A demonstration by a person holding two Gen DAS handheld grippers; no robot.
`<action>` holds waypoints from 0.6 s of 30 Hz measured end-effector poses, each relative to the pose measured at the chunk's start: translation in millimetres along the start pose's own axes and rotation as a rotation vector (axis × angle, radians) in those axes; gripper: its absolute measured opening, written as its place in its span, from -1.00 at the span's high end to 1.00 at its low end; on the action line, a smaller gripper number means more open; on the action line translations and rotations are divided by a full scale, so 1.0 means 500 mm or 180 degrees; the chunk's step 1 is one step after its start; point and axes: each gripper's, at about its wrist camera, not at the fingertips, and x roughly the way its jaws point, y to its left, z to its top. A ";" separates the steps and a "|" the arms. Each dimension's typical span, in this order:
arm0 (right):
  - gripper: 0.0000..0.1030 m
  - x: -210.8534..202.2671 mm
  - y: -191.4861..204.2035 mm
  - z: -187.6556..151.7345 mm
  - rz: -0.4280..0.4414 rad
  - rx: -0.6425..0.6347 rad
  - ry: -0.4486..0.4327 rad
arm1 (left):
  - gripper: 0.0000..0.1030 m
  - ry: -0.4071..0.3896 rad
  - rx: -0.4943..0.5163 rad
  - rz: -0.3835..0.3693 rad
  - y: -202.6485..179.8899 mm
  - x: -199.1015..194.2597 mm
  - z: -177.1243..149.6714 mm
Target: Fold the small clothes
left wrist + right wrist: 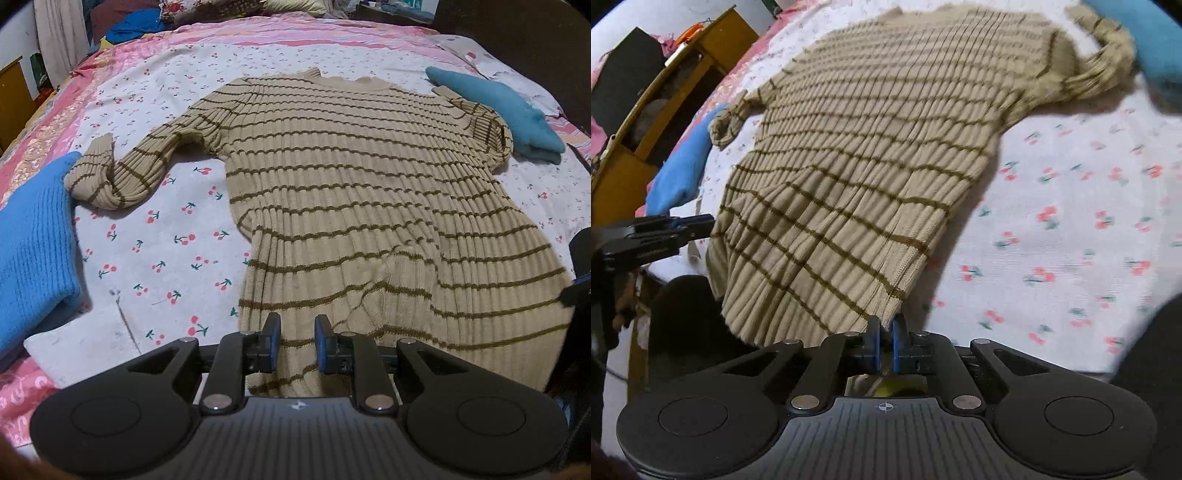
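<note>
Right gripper (885, 328) pinches the sweater (857, 155) at its near hem corner, pads closed on the knit. Left gripper (297, 334) sits over the hem's opposite end, jaws narrowly parted (no grip evident). Sweater lies spread flat on the cherry-print bedsheet (155, 236), blue garments (33, 243) lying beside each sleeve.

A bed (155, 236) with a white cherry-print sheet and pink quilt fills the dim room, with a yellow wooden cabinet (665, 110) at its left and a dark headboard (517, 40) far right.
</note>
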 end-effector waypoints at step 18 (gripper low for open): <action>0.77 -0.028 -0.048 -0.002 -0.0379 -0.0021 -0.0012 | 0.40 0.0255 0.0109 0.0344 -0.006 0.015 -0.005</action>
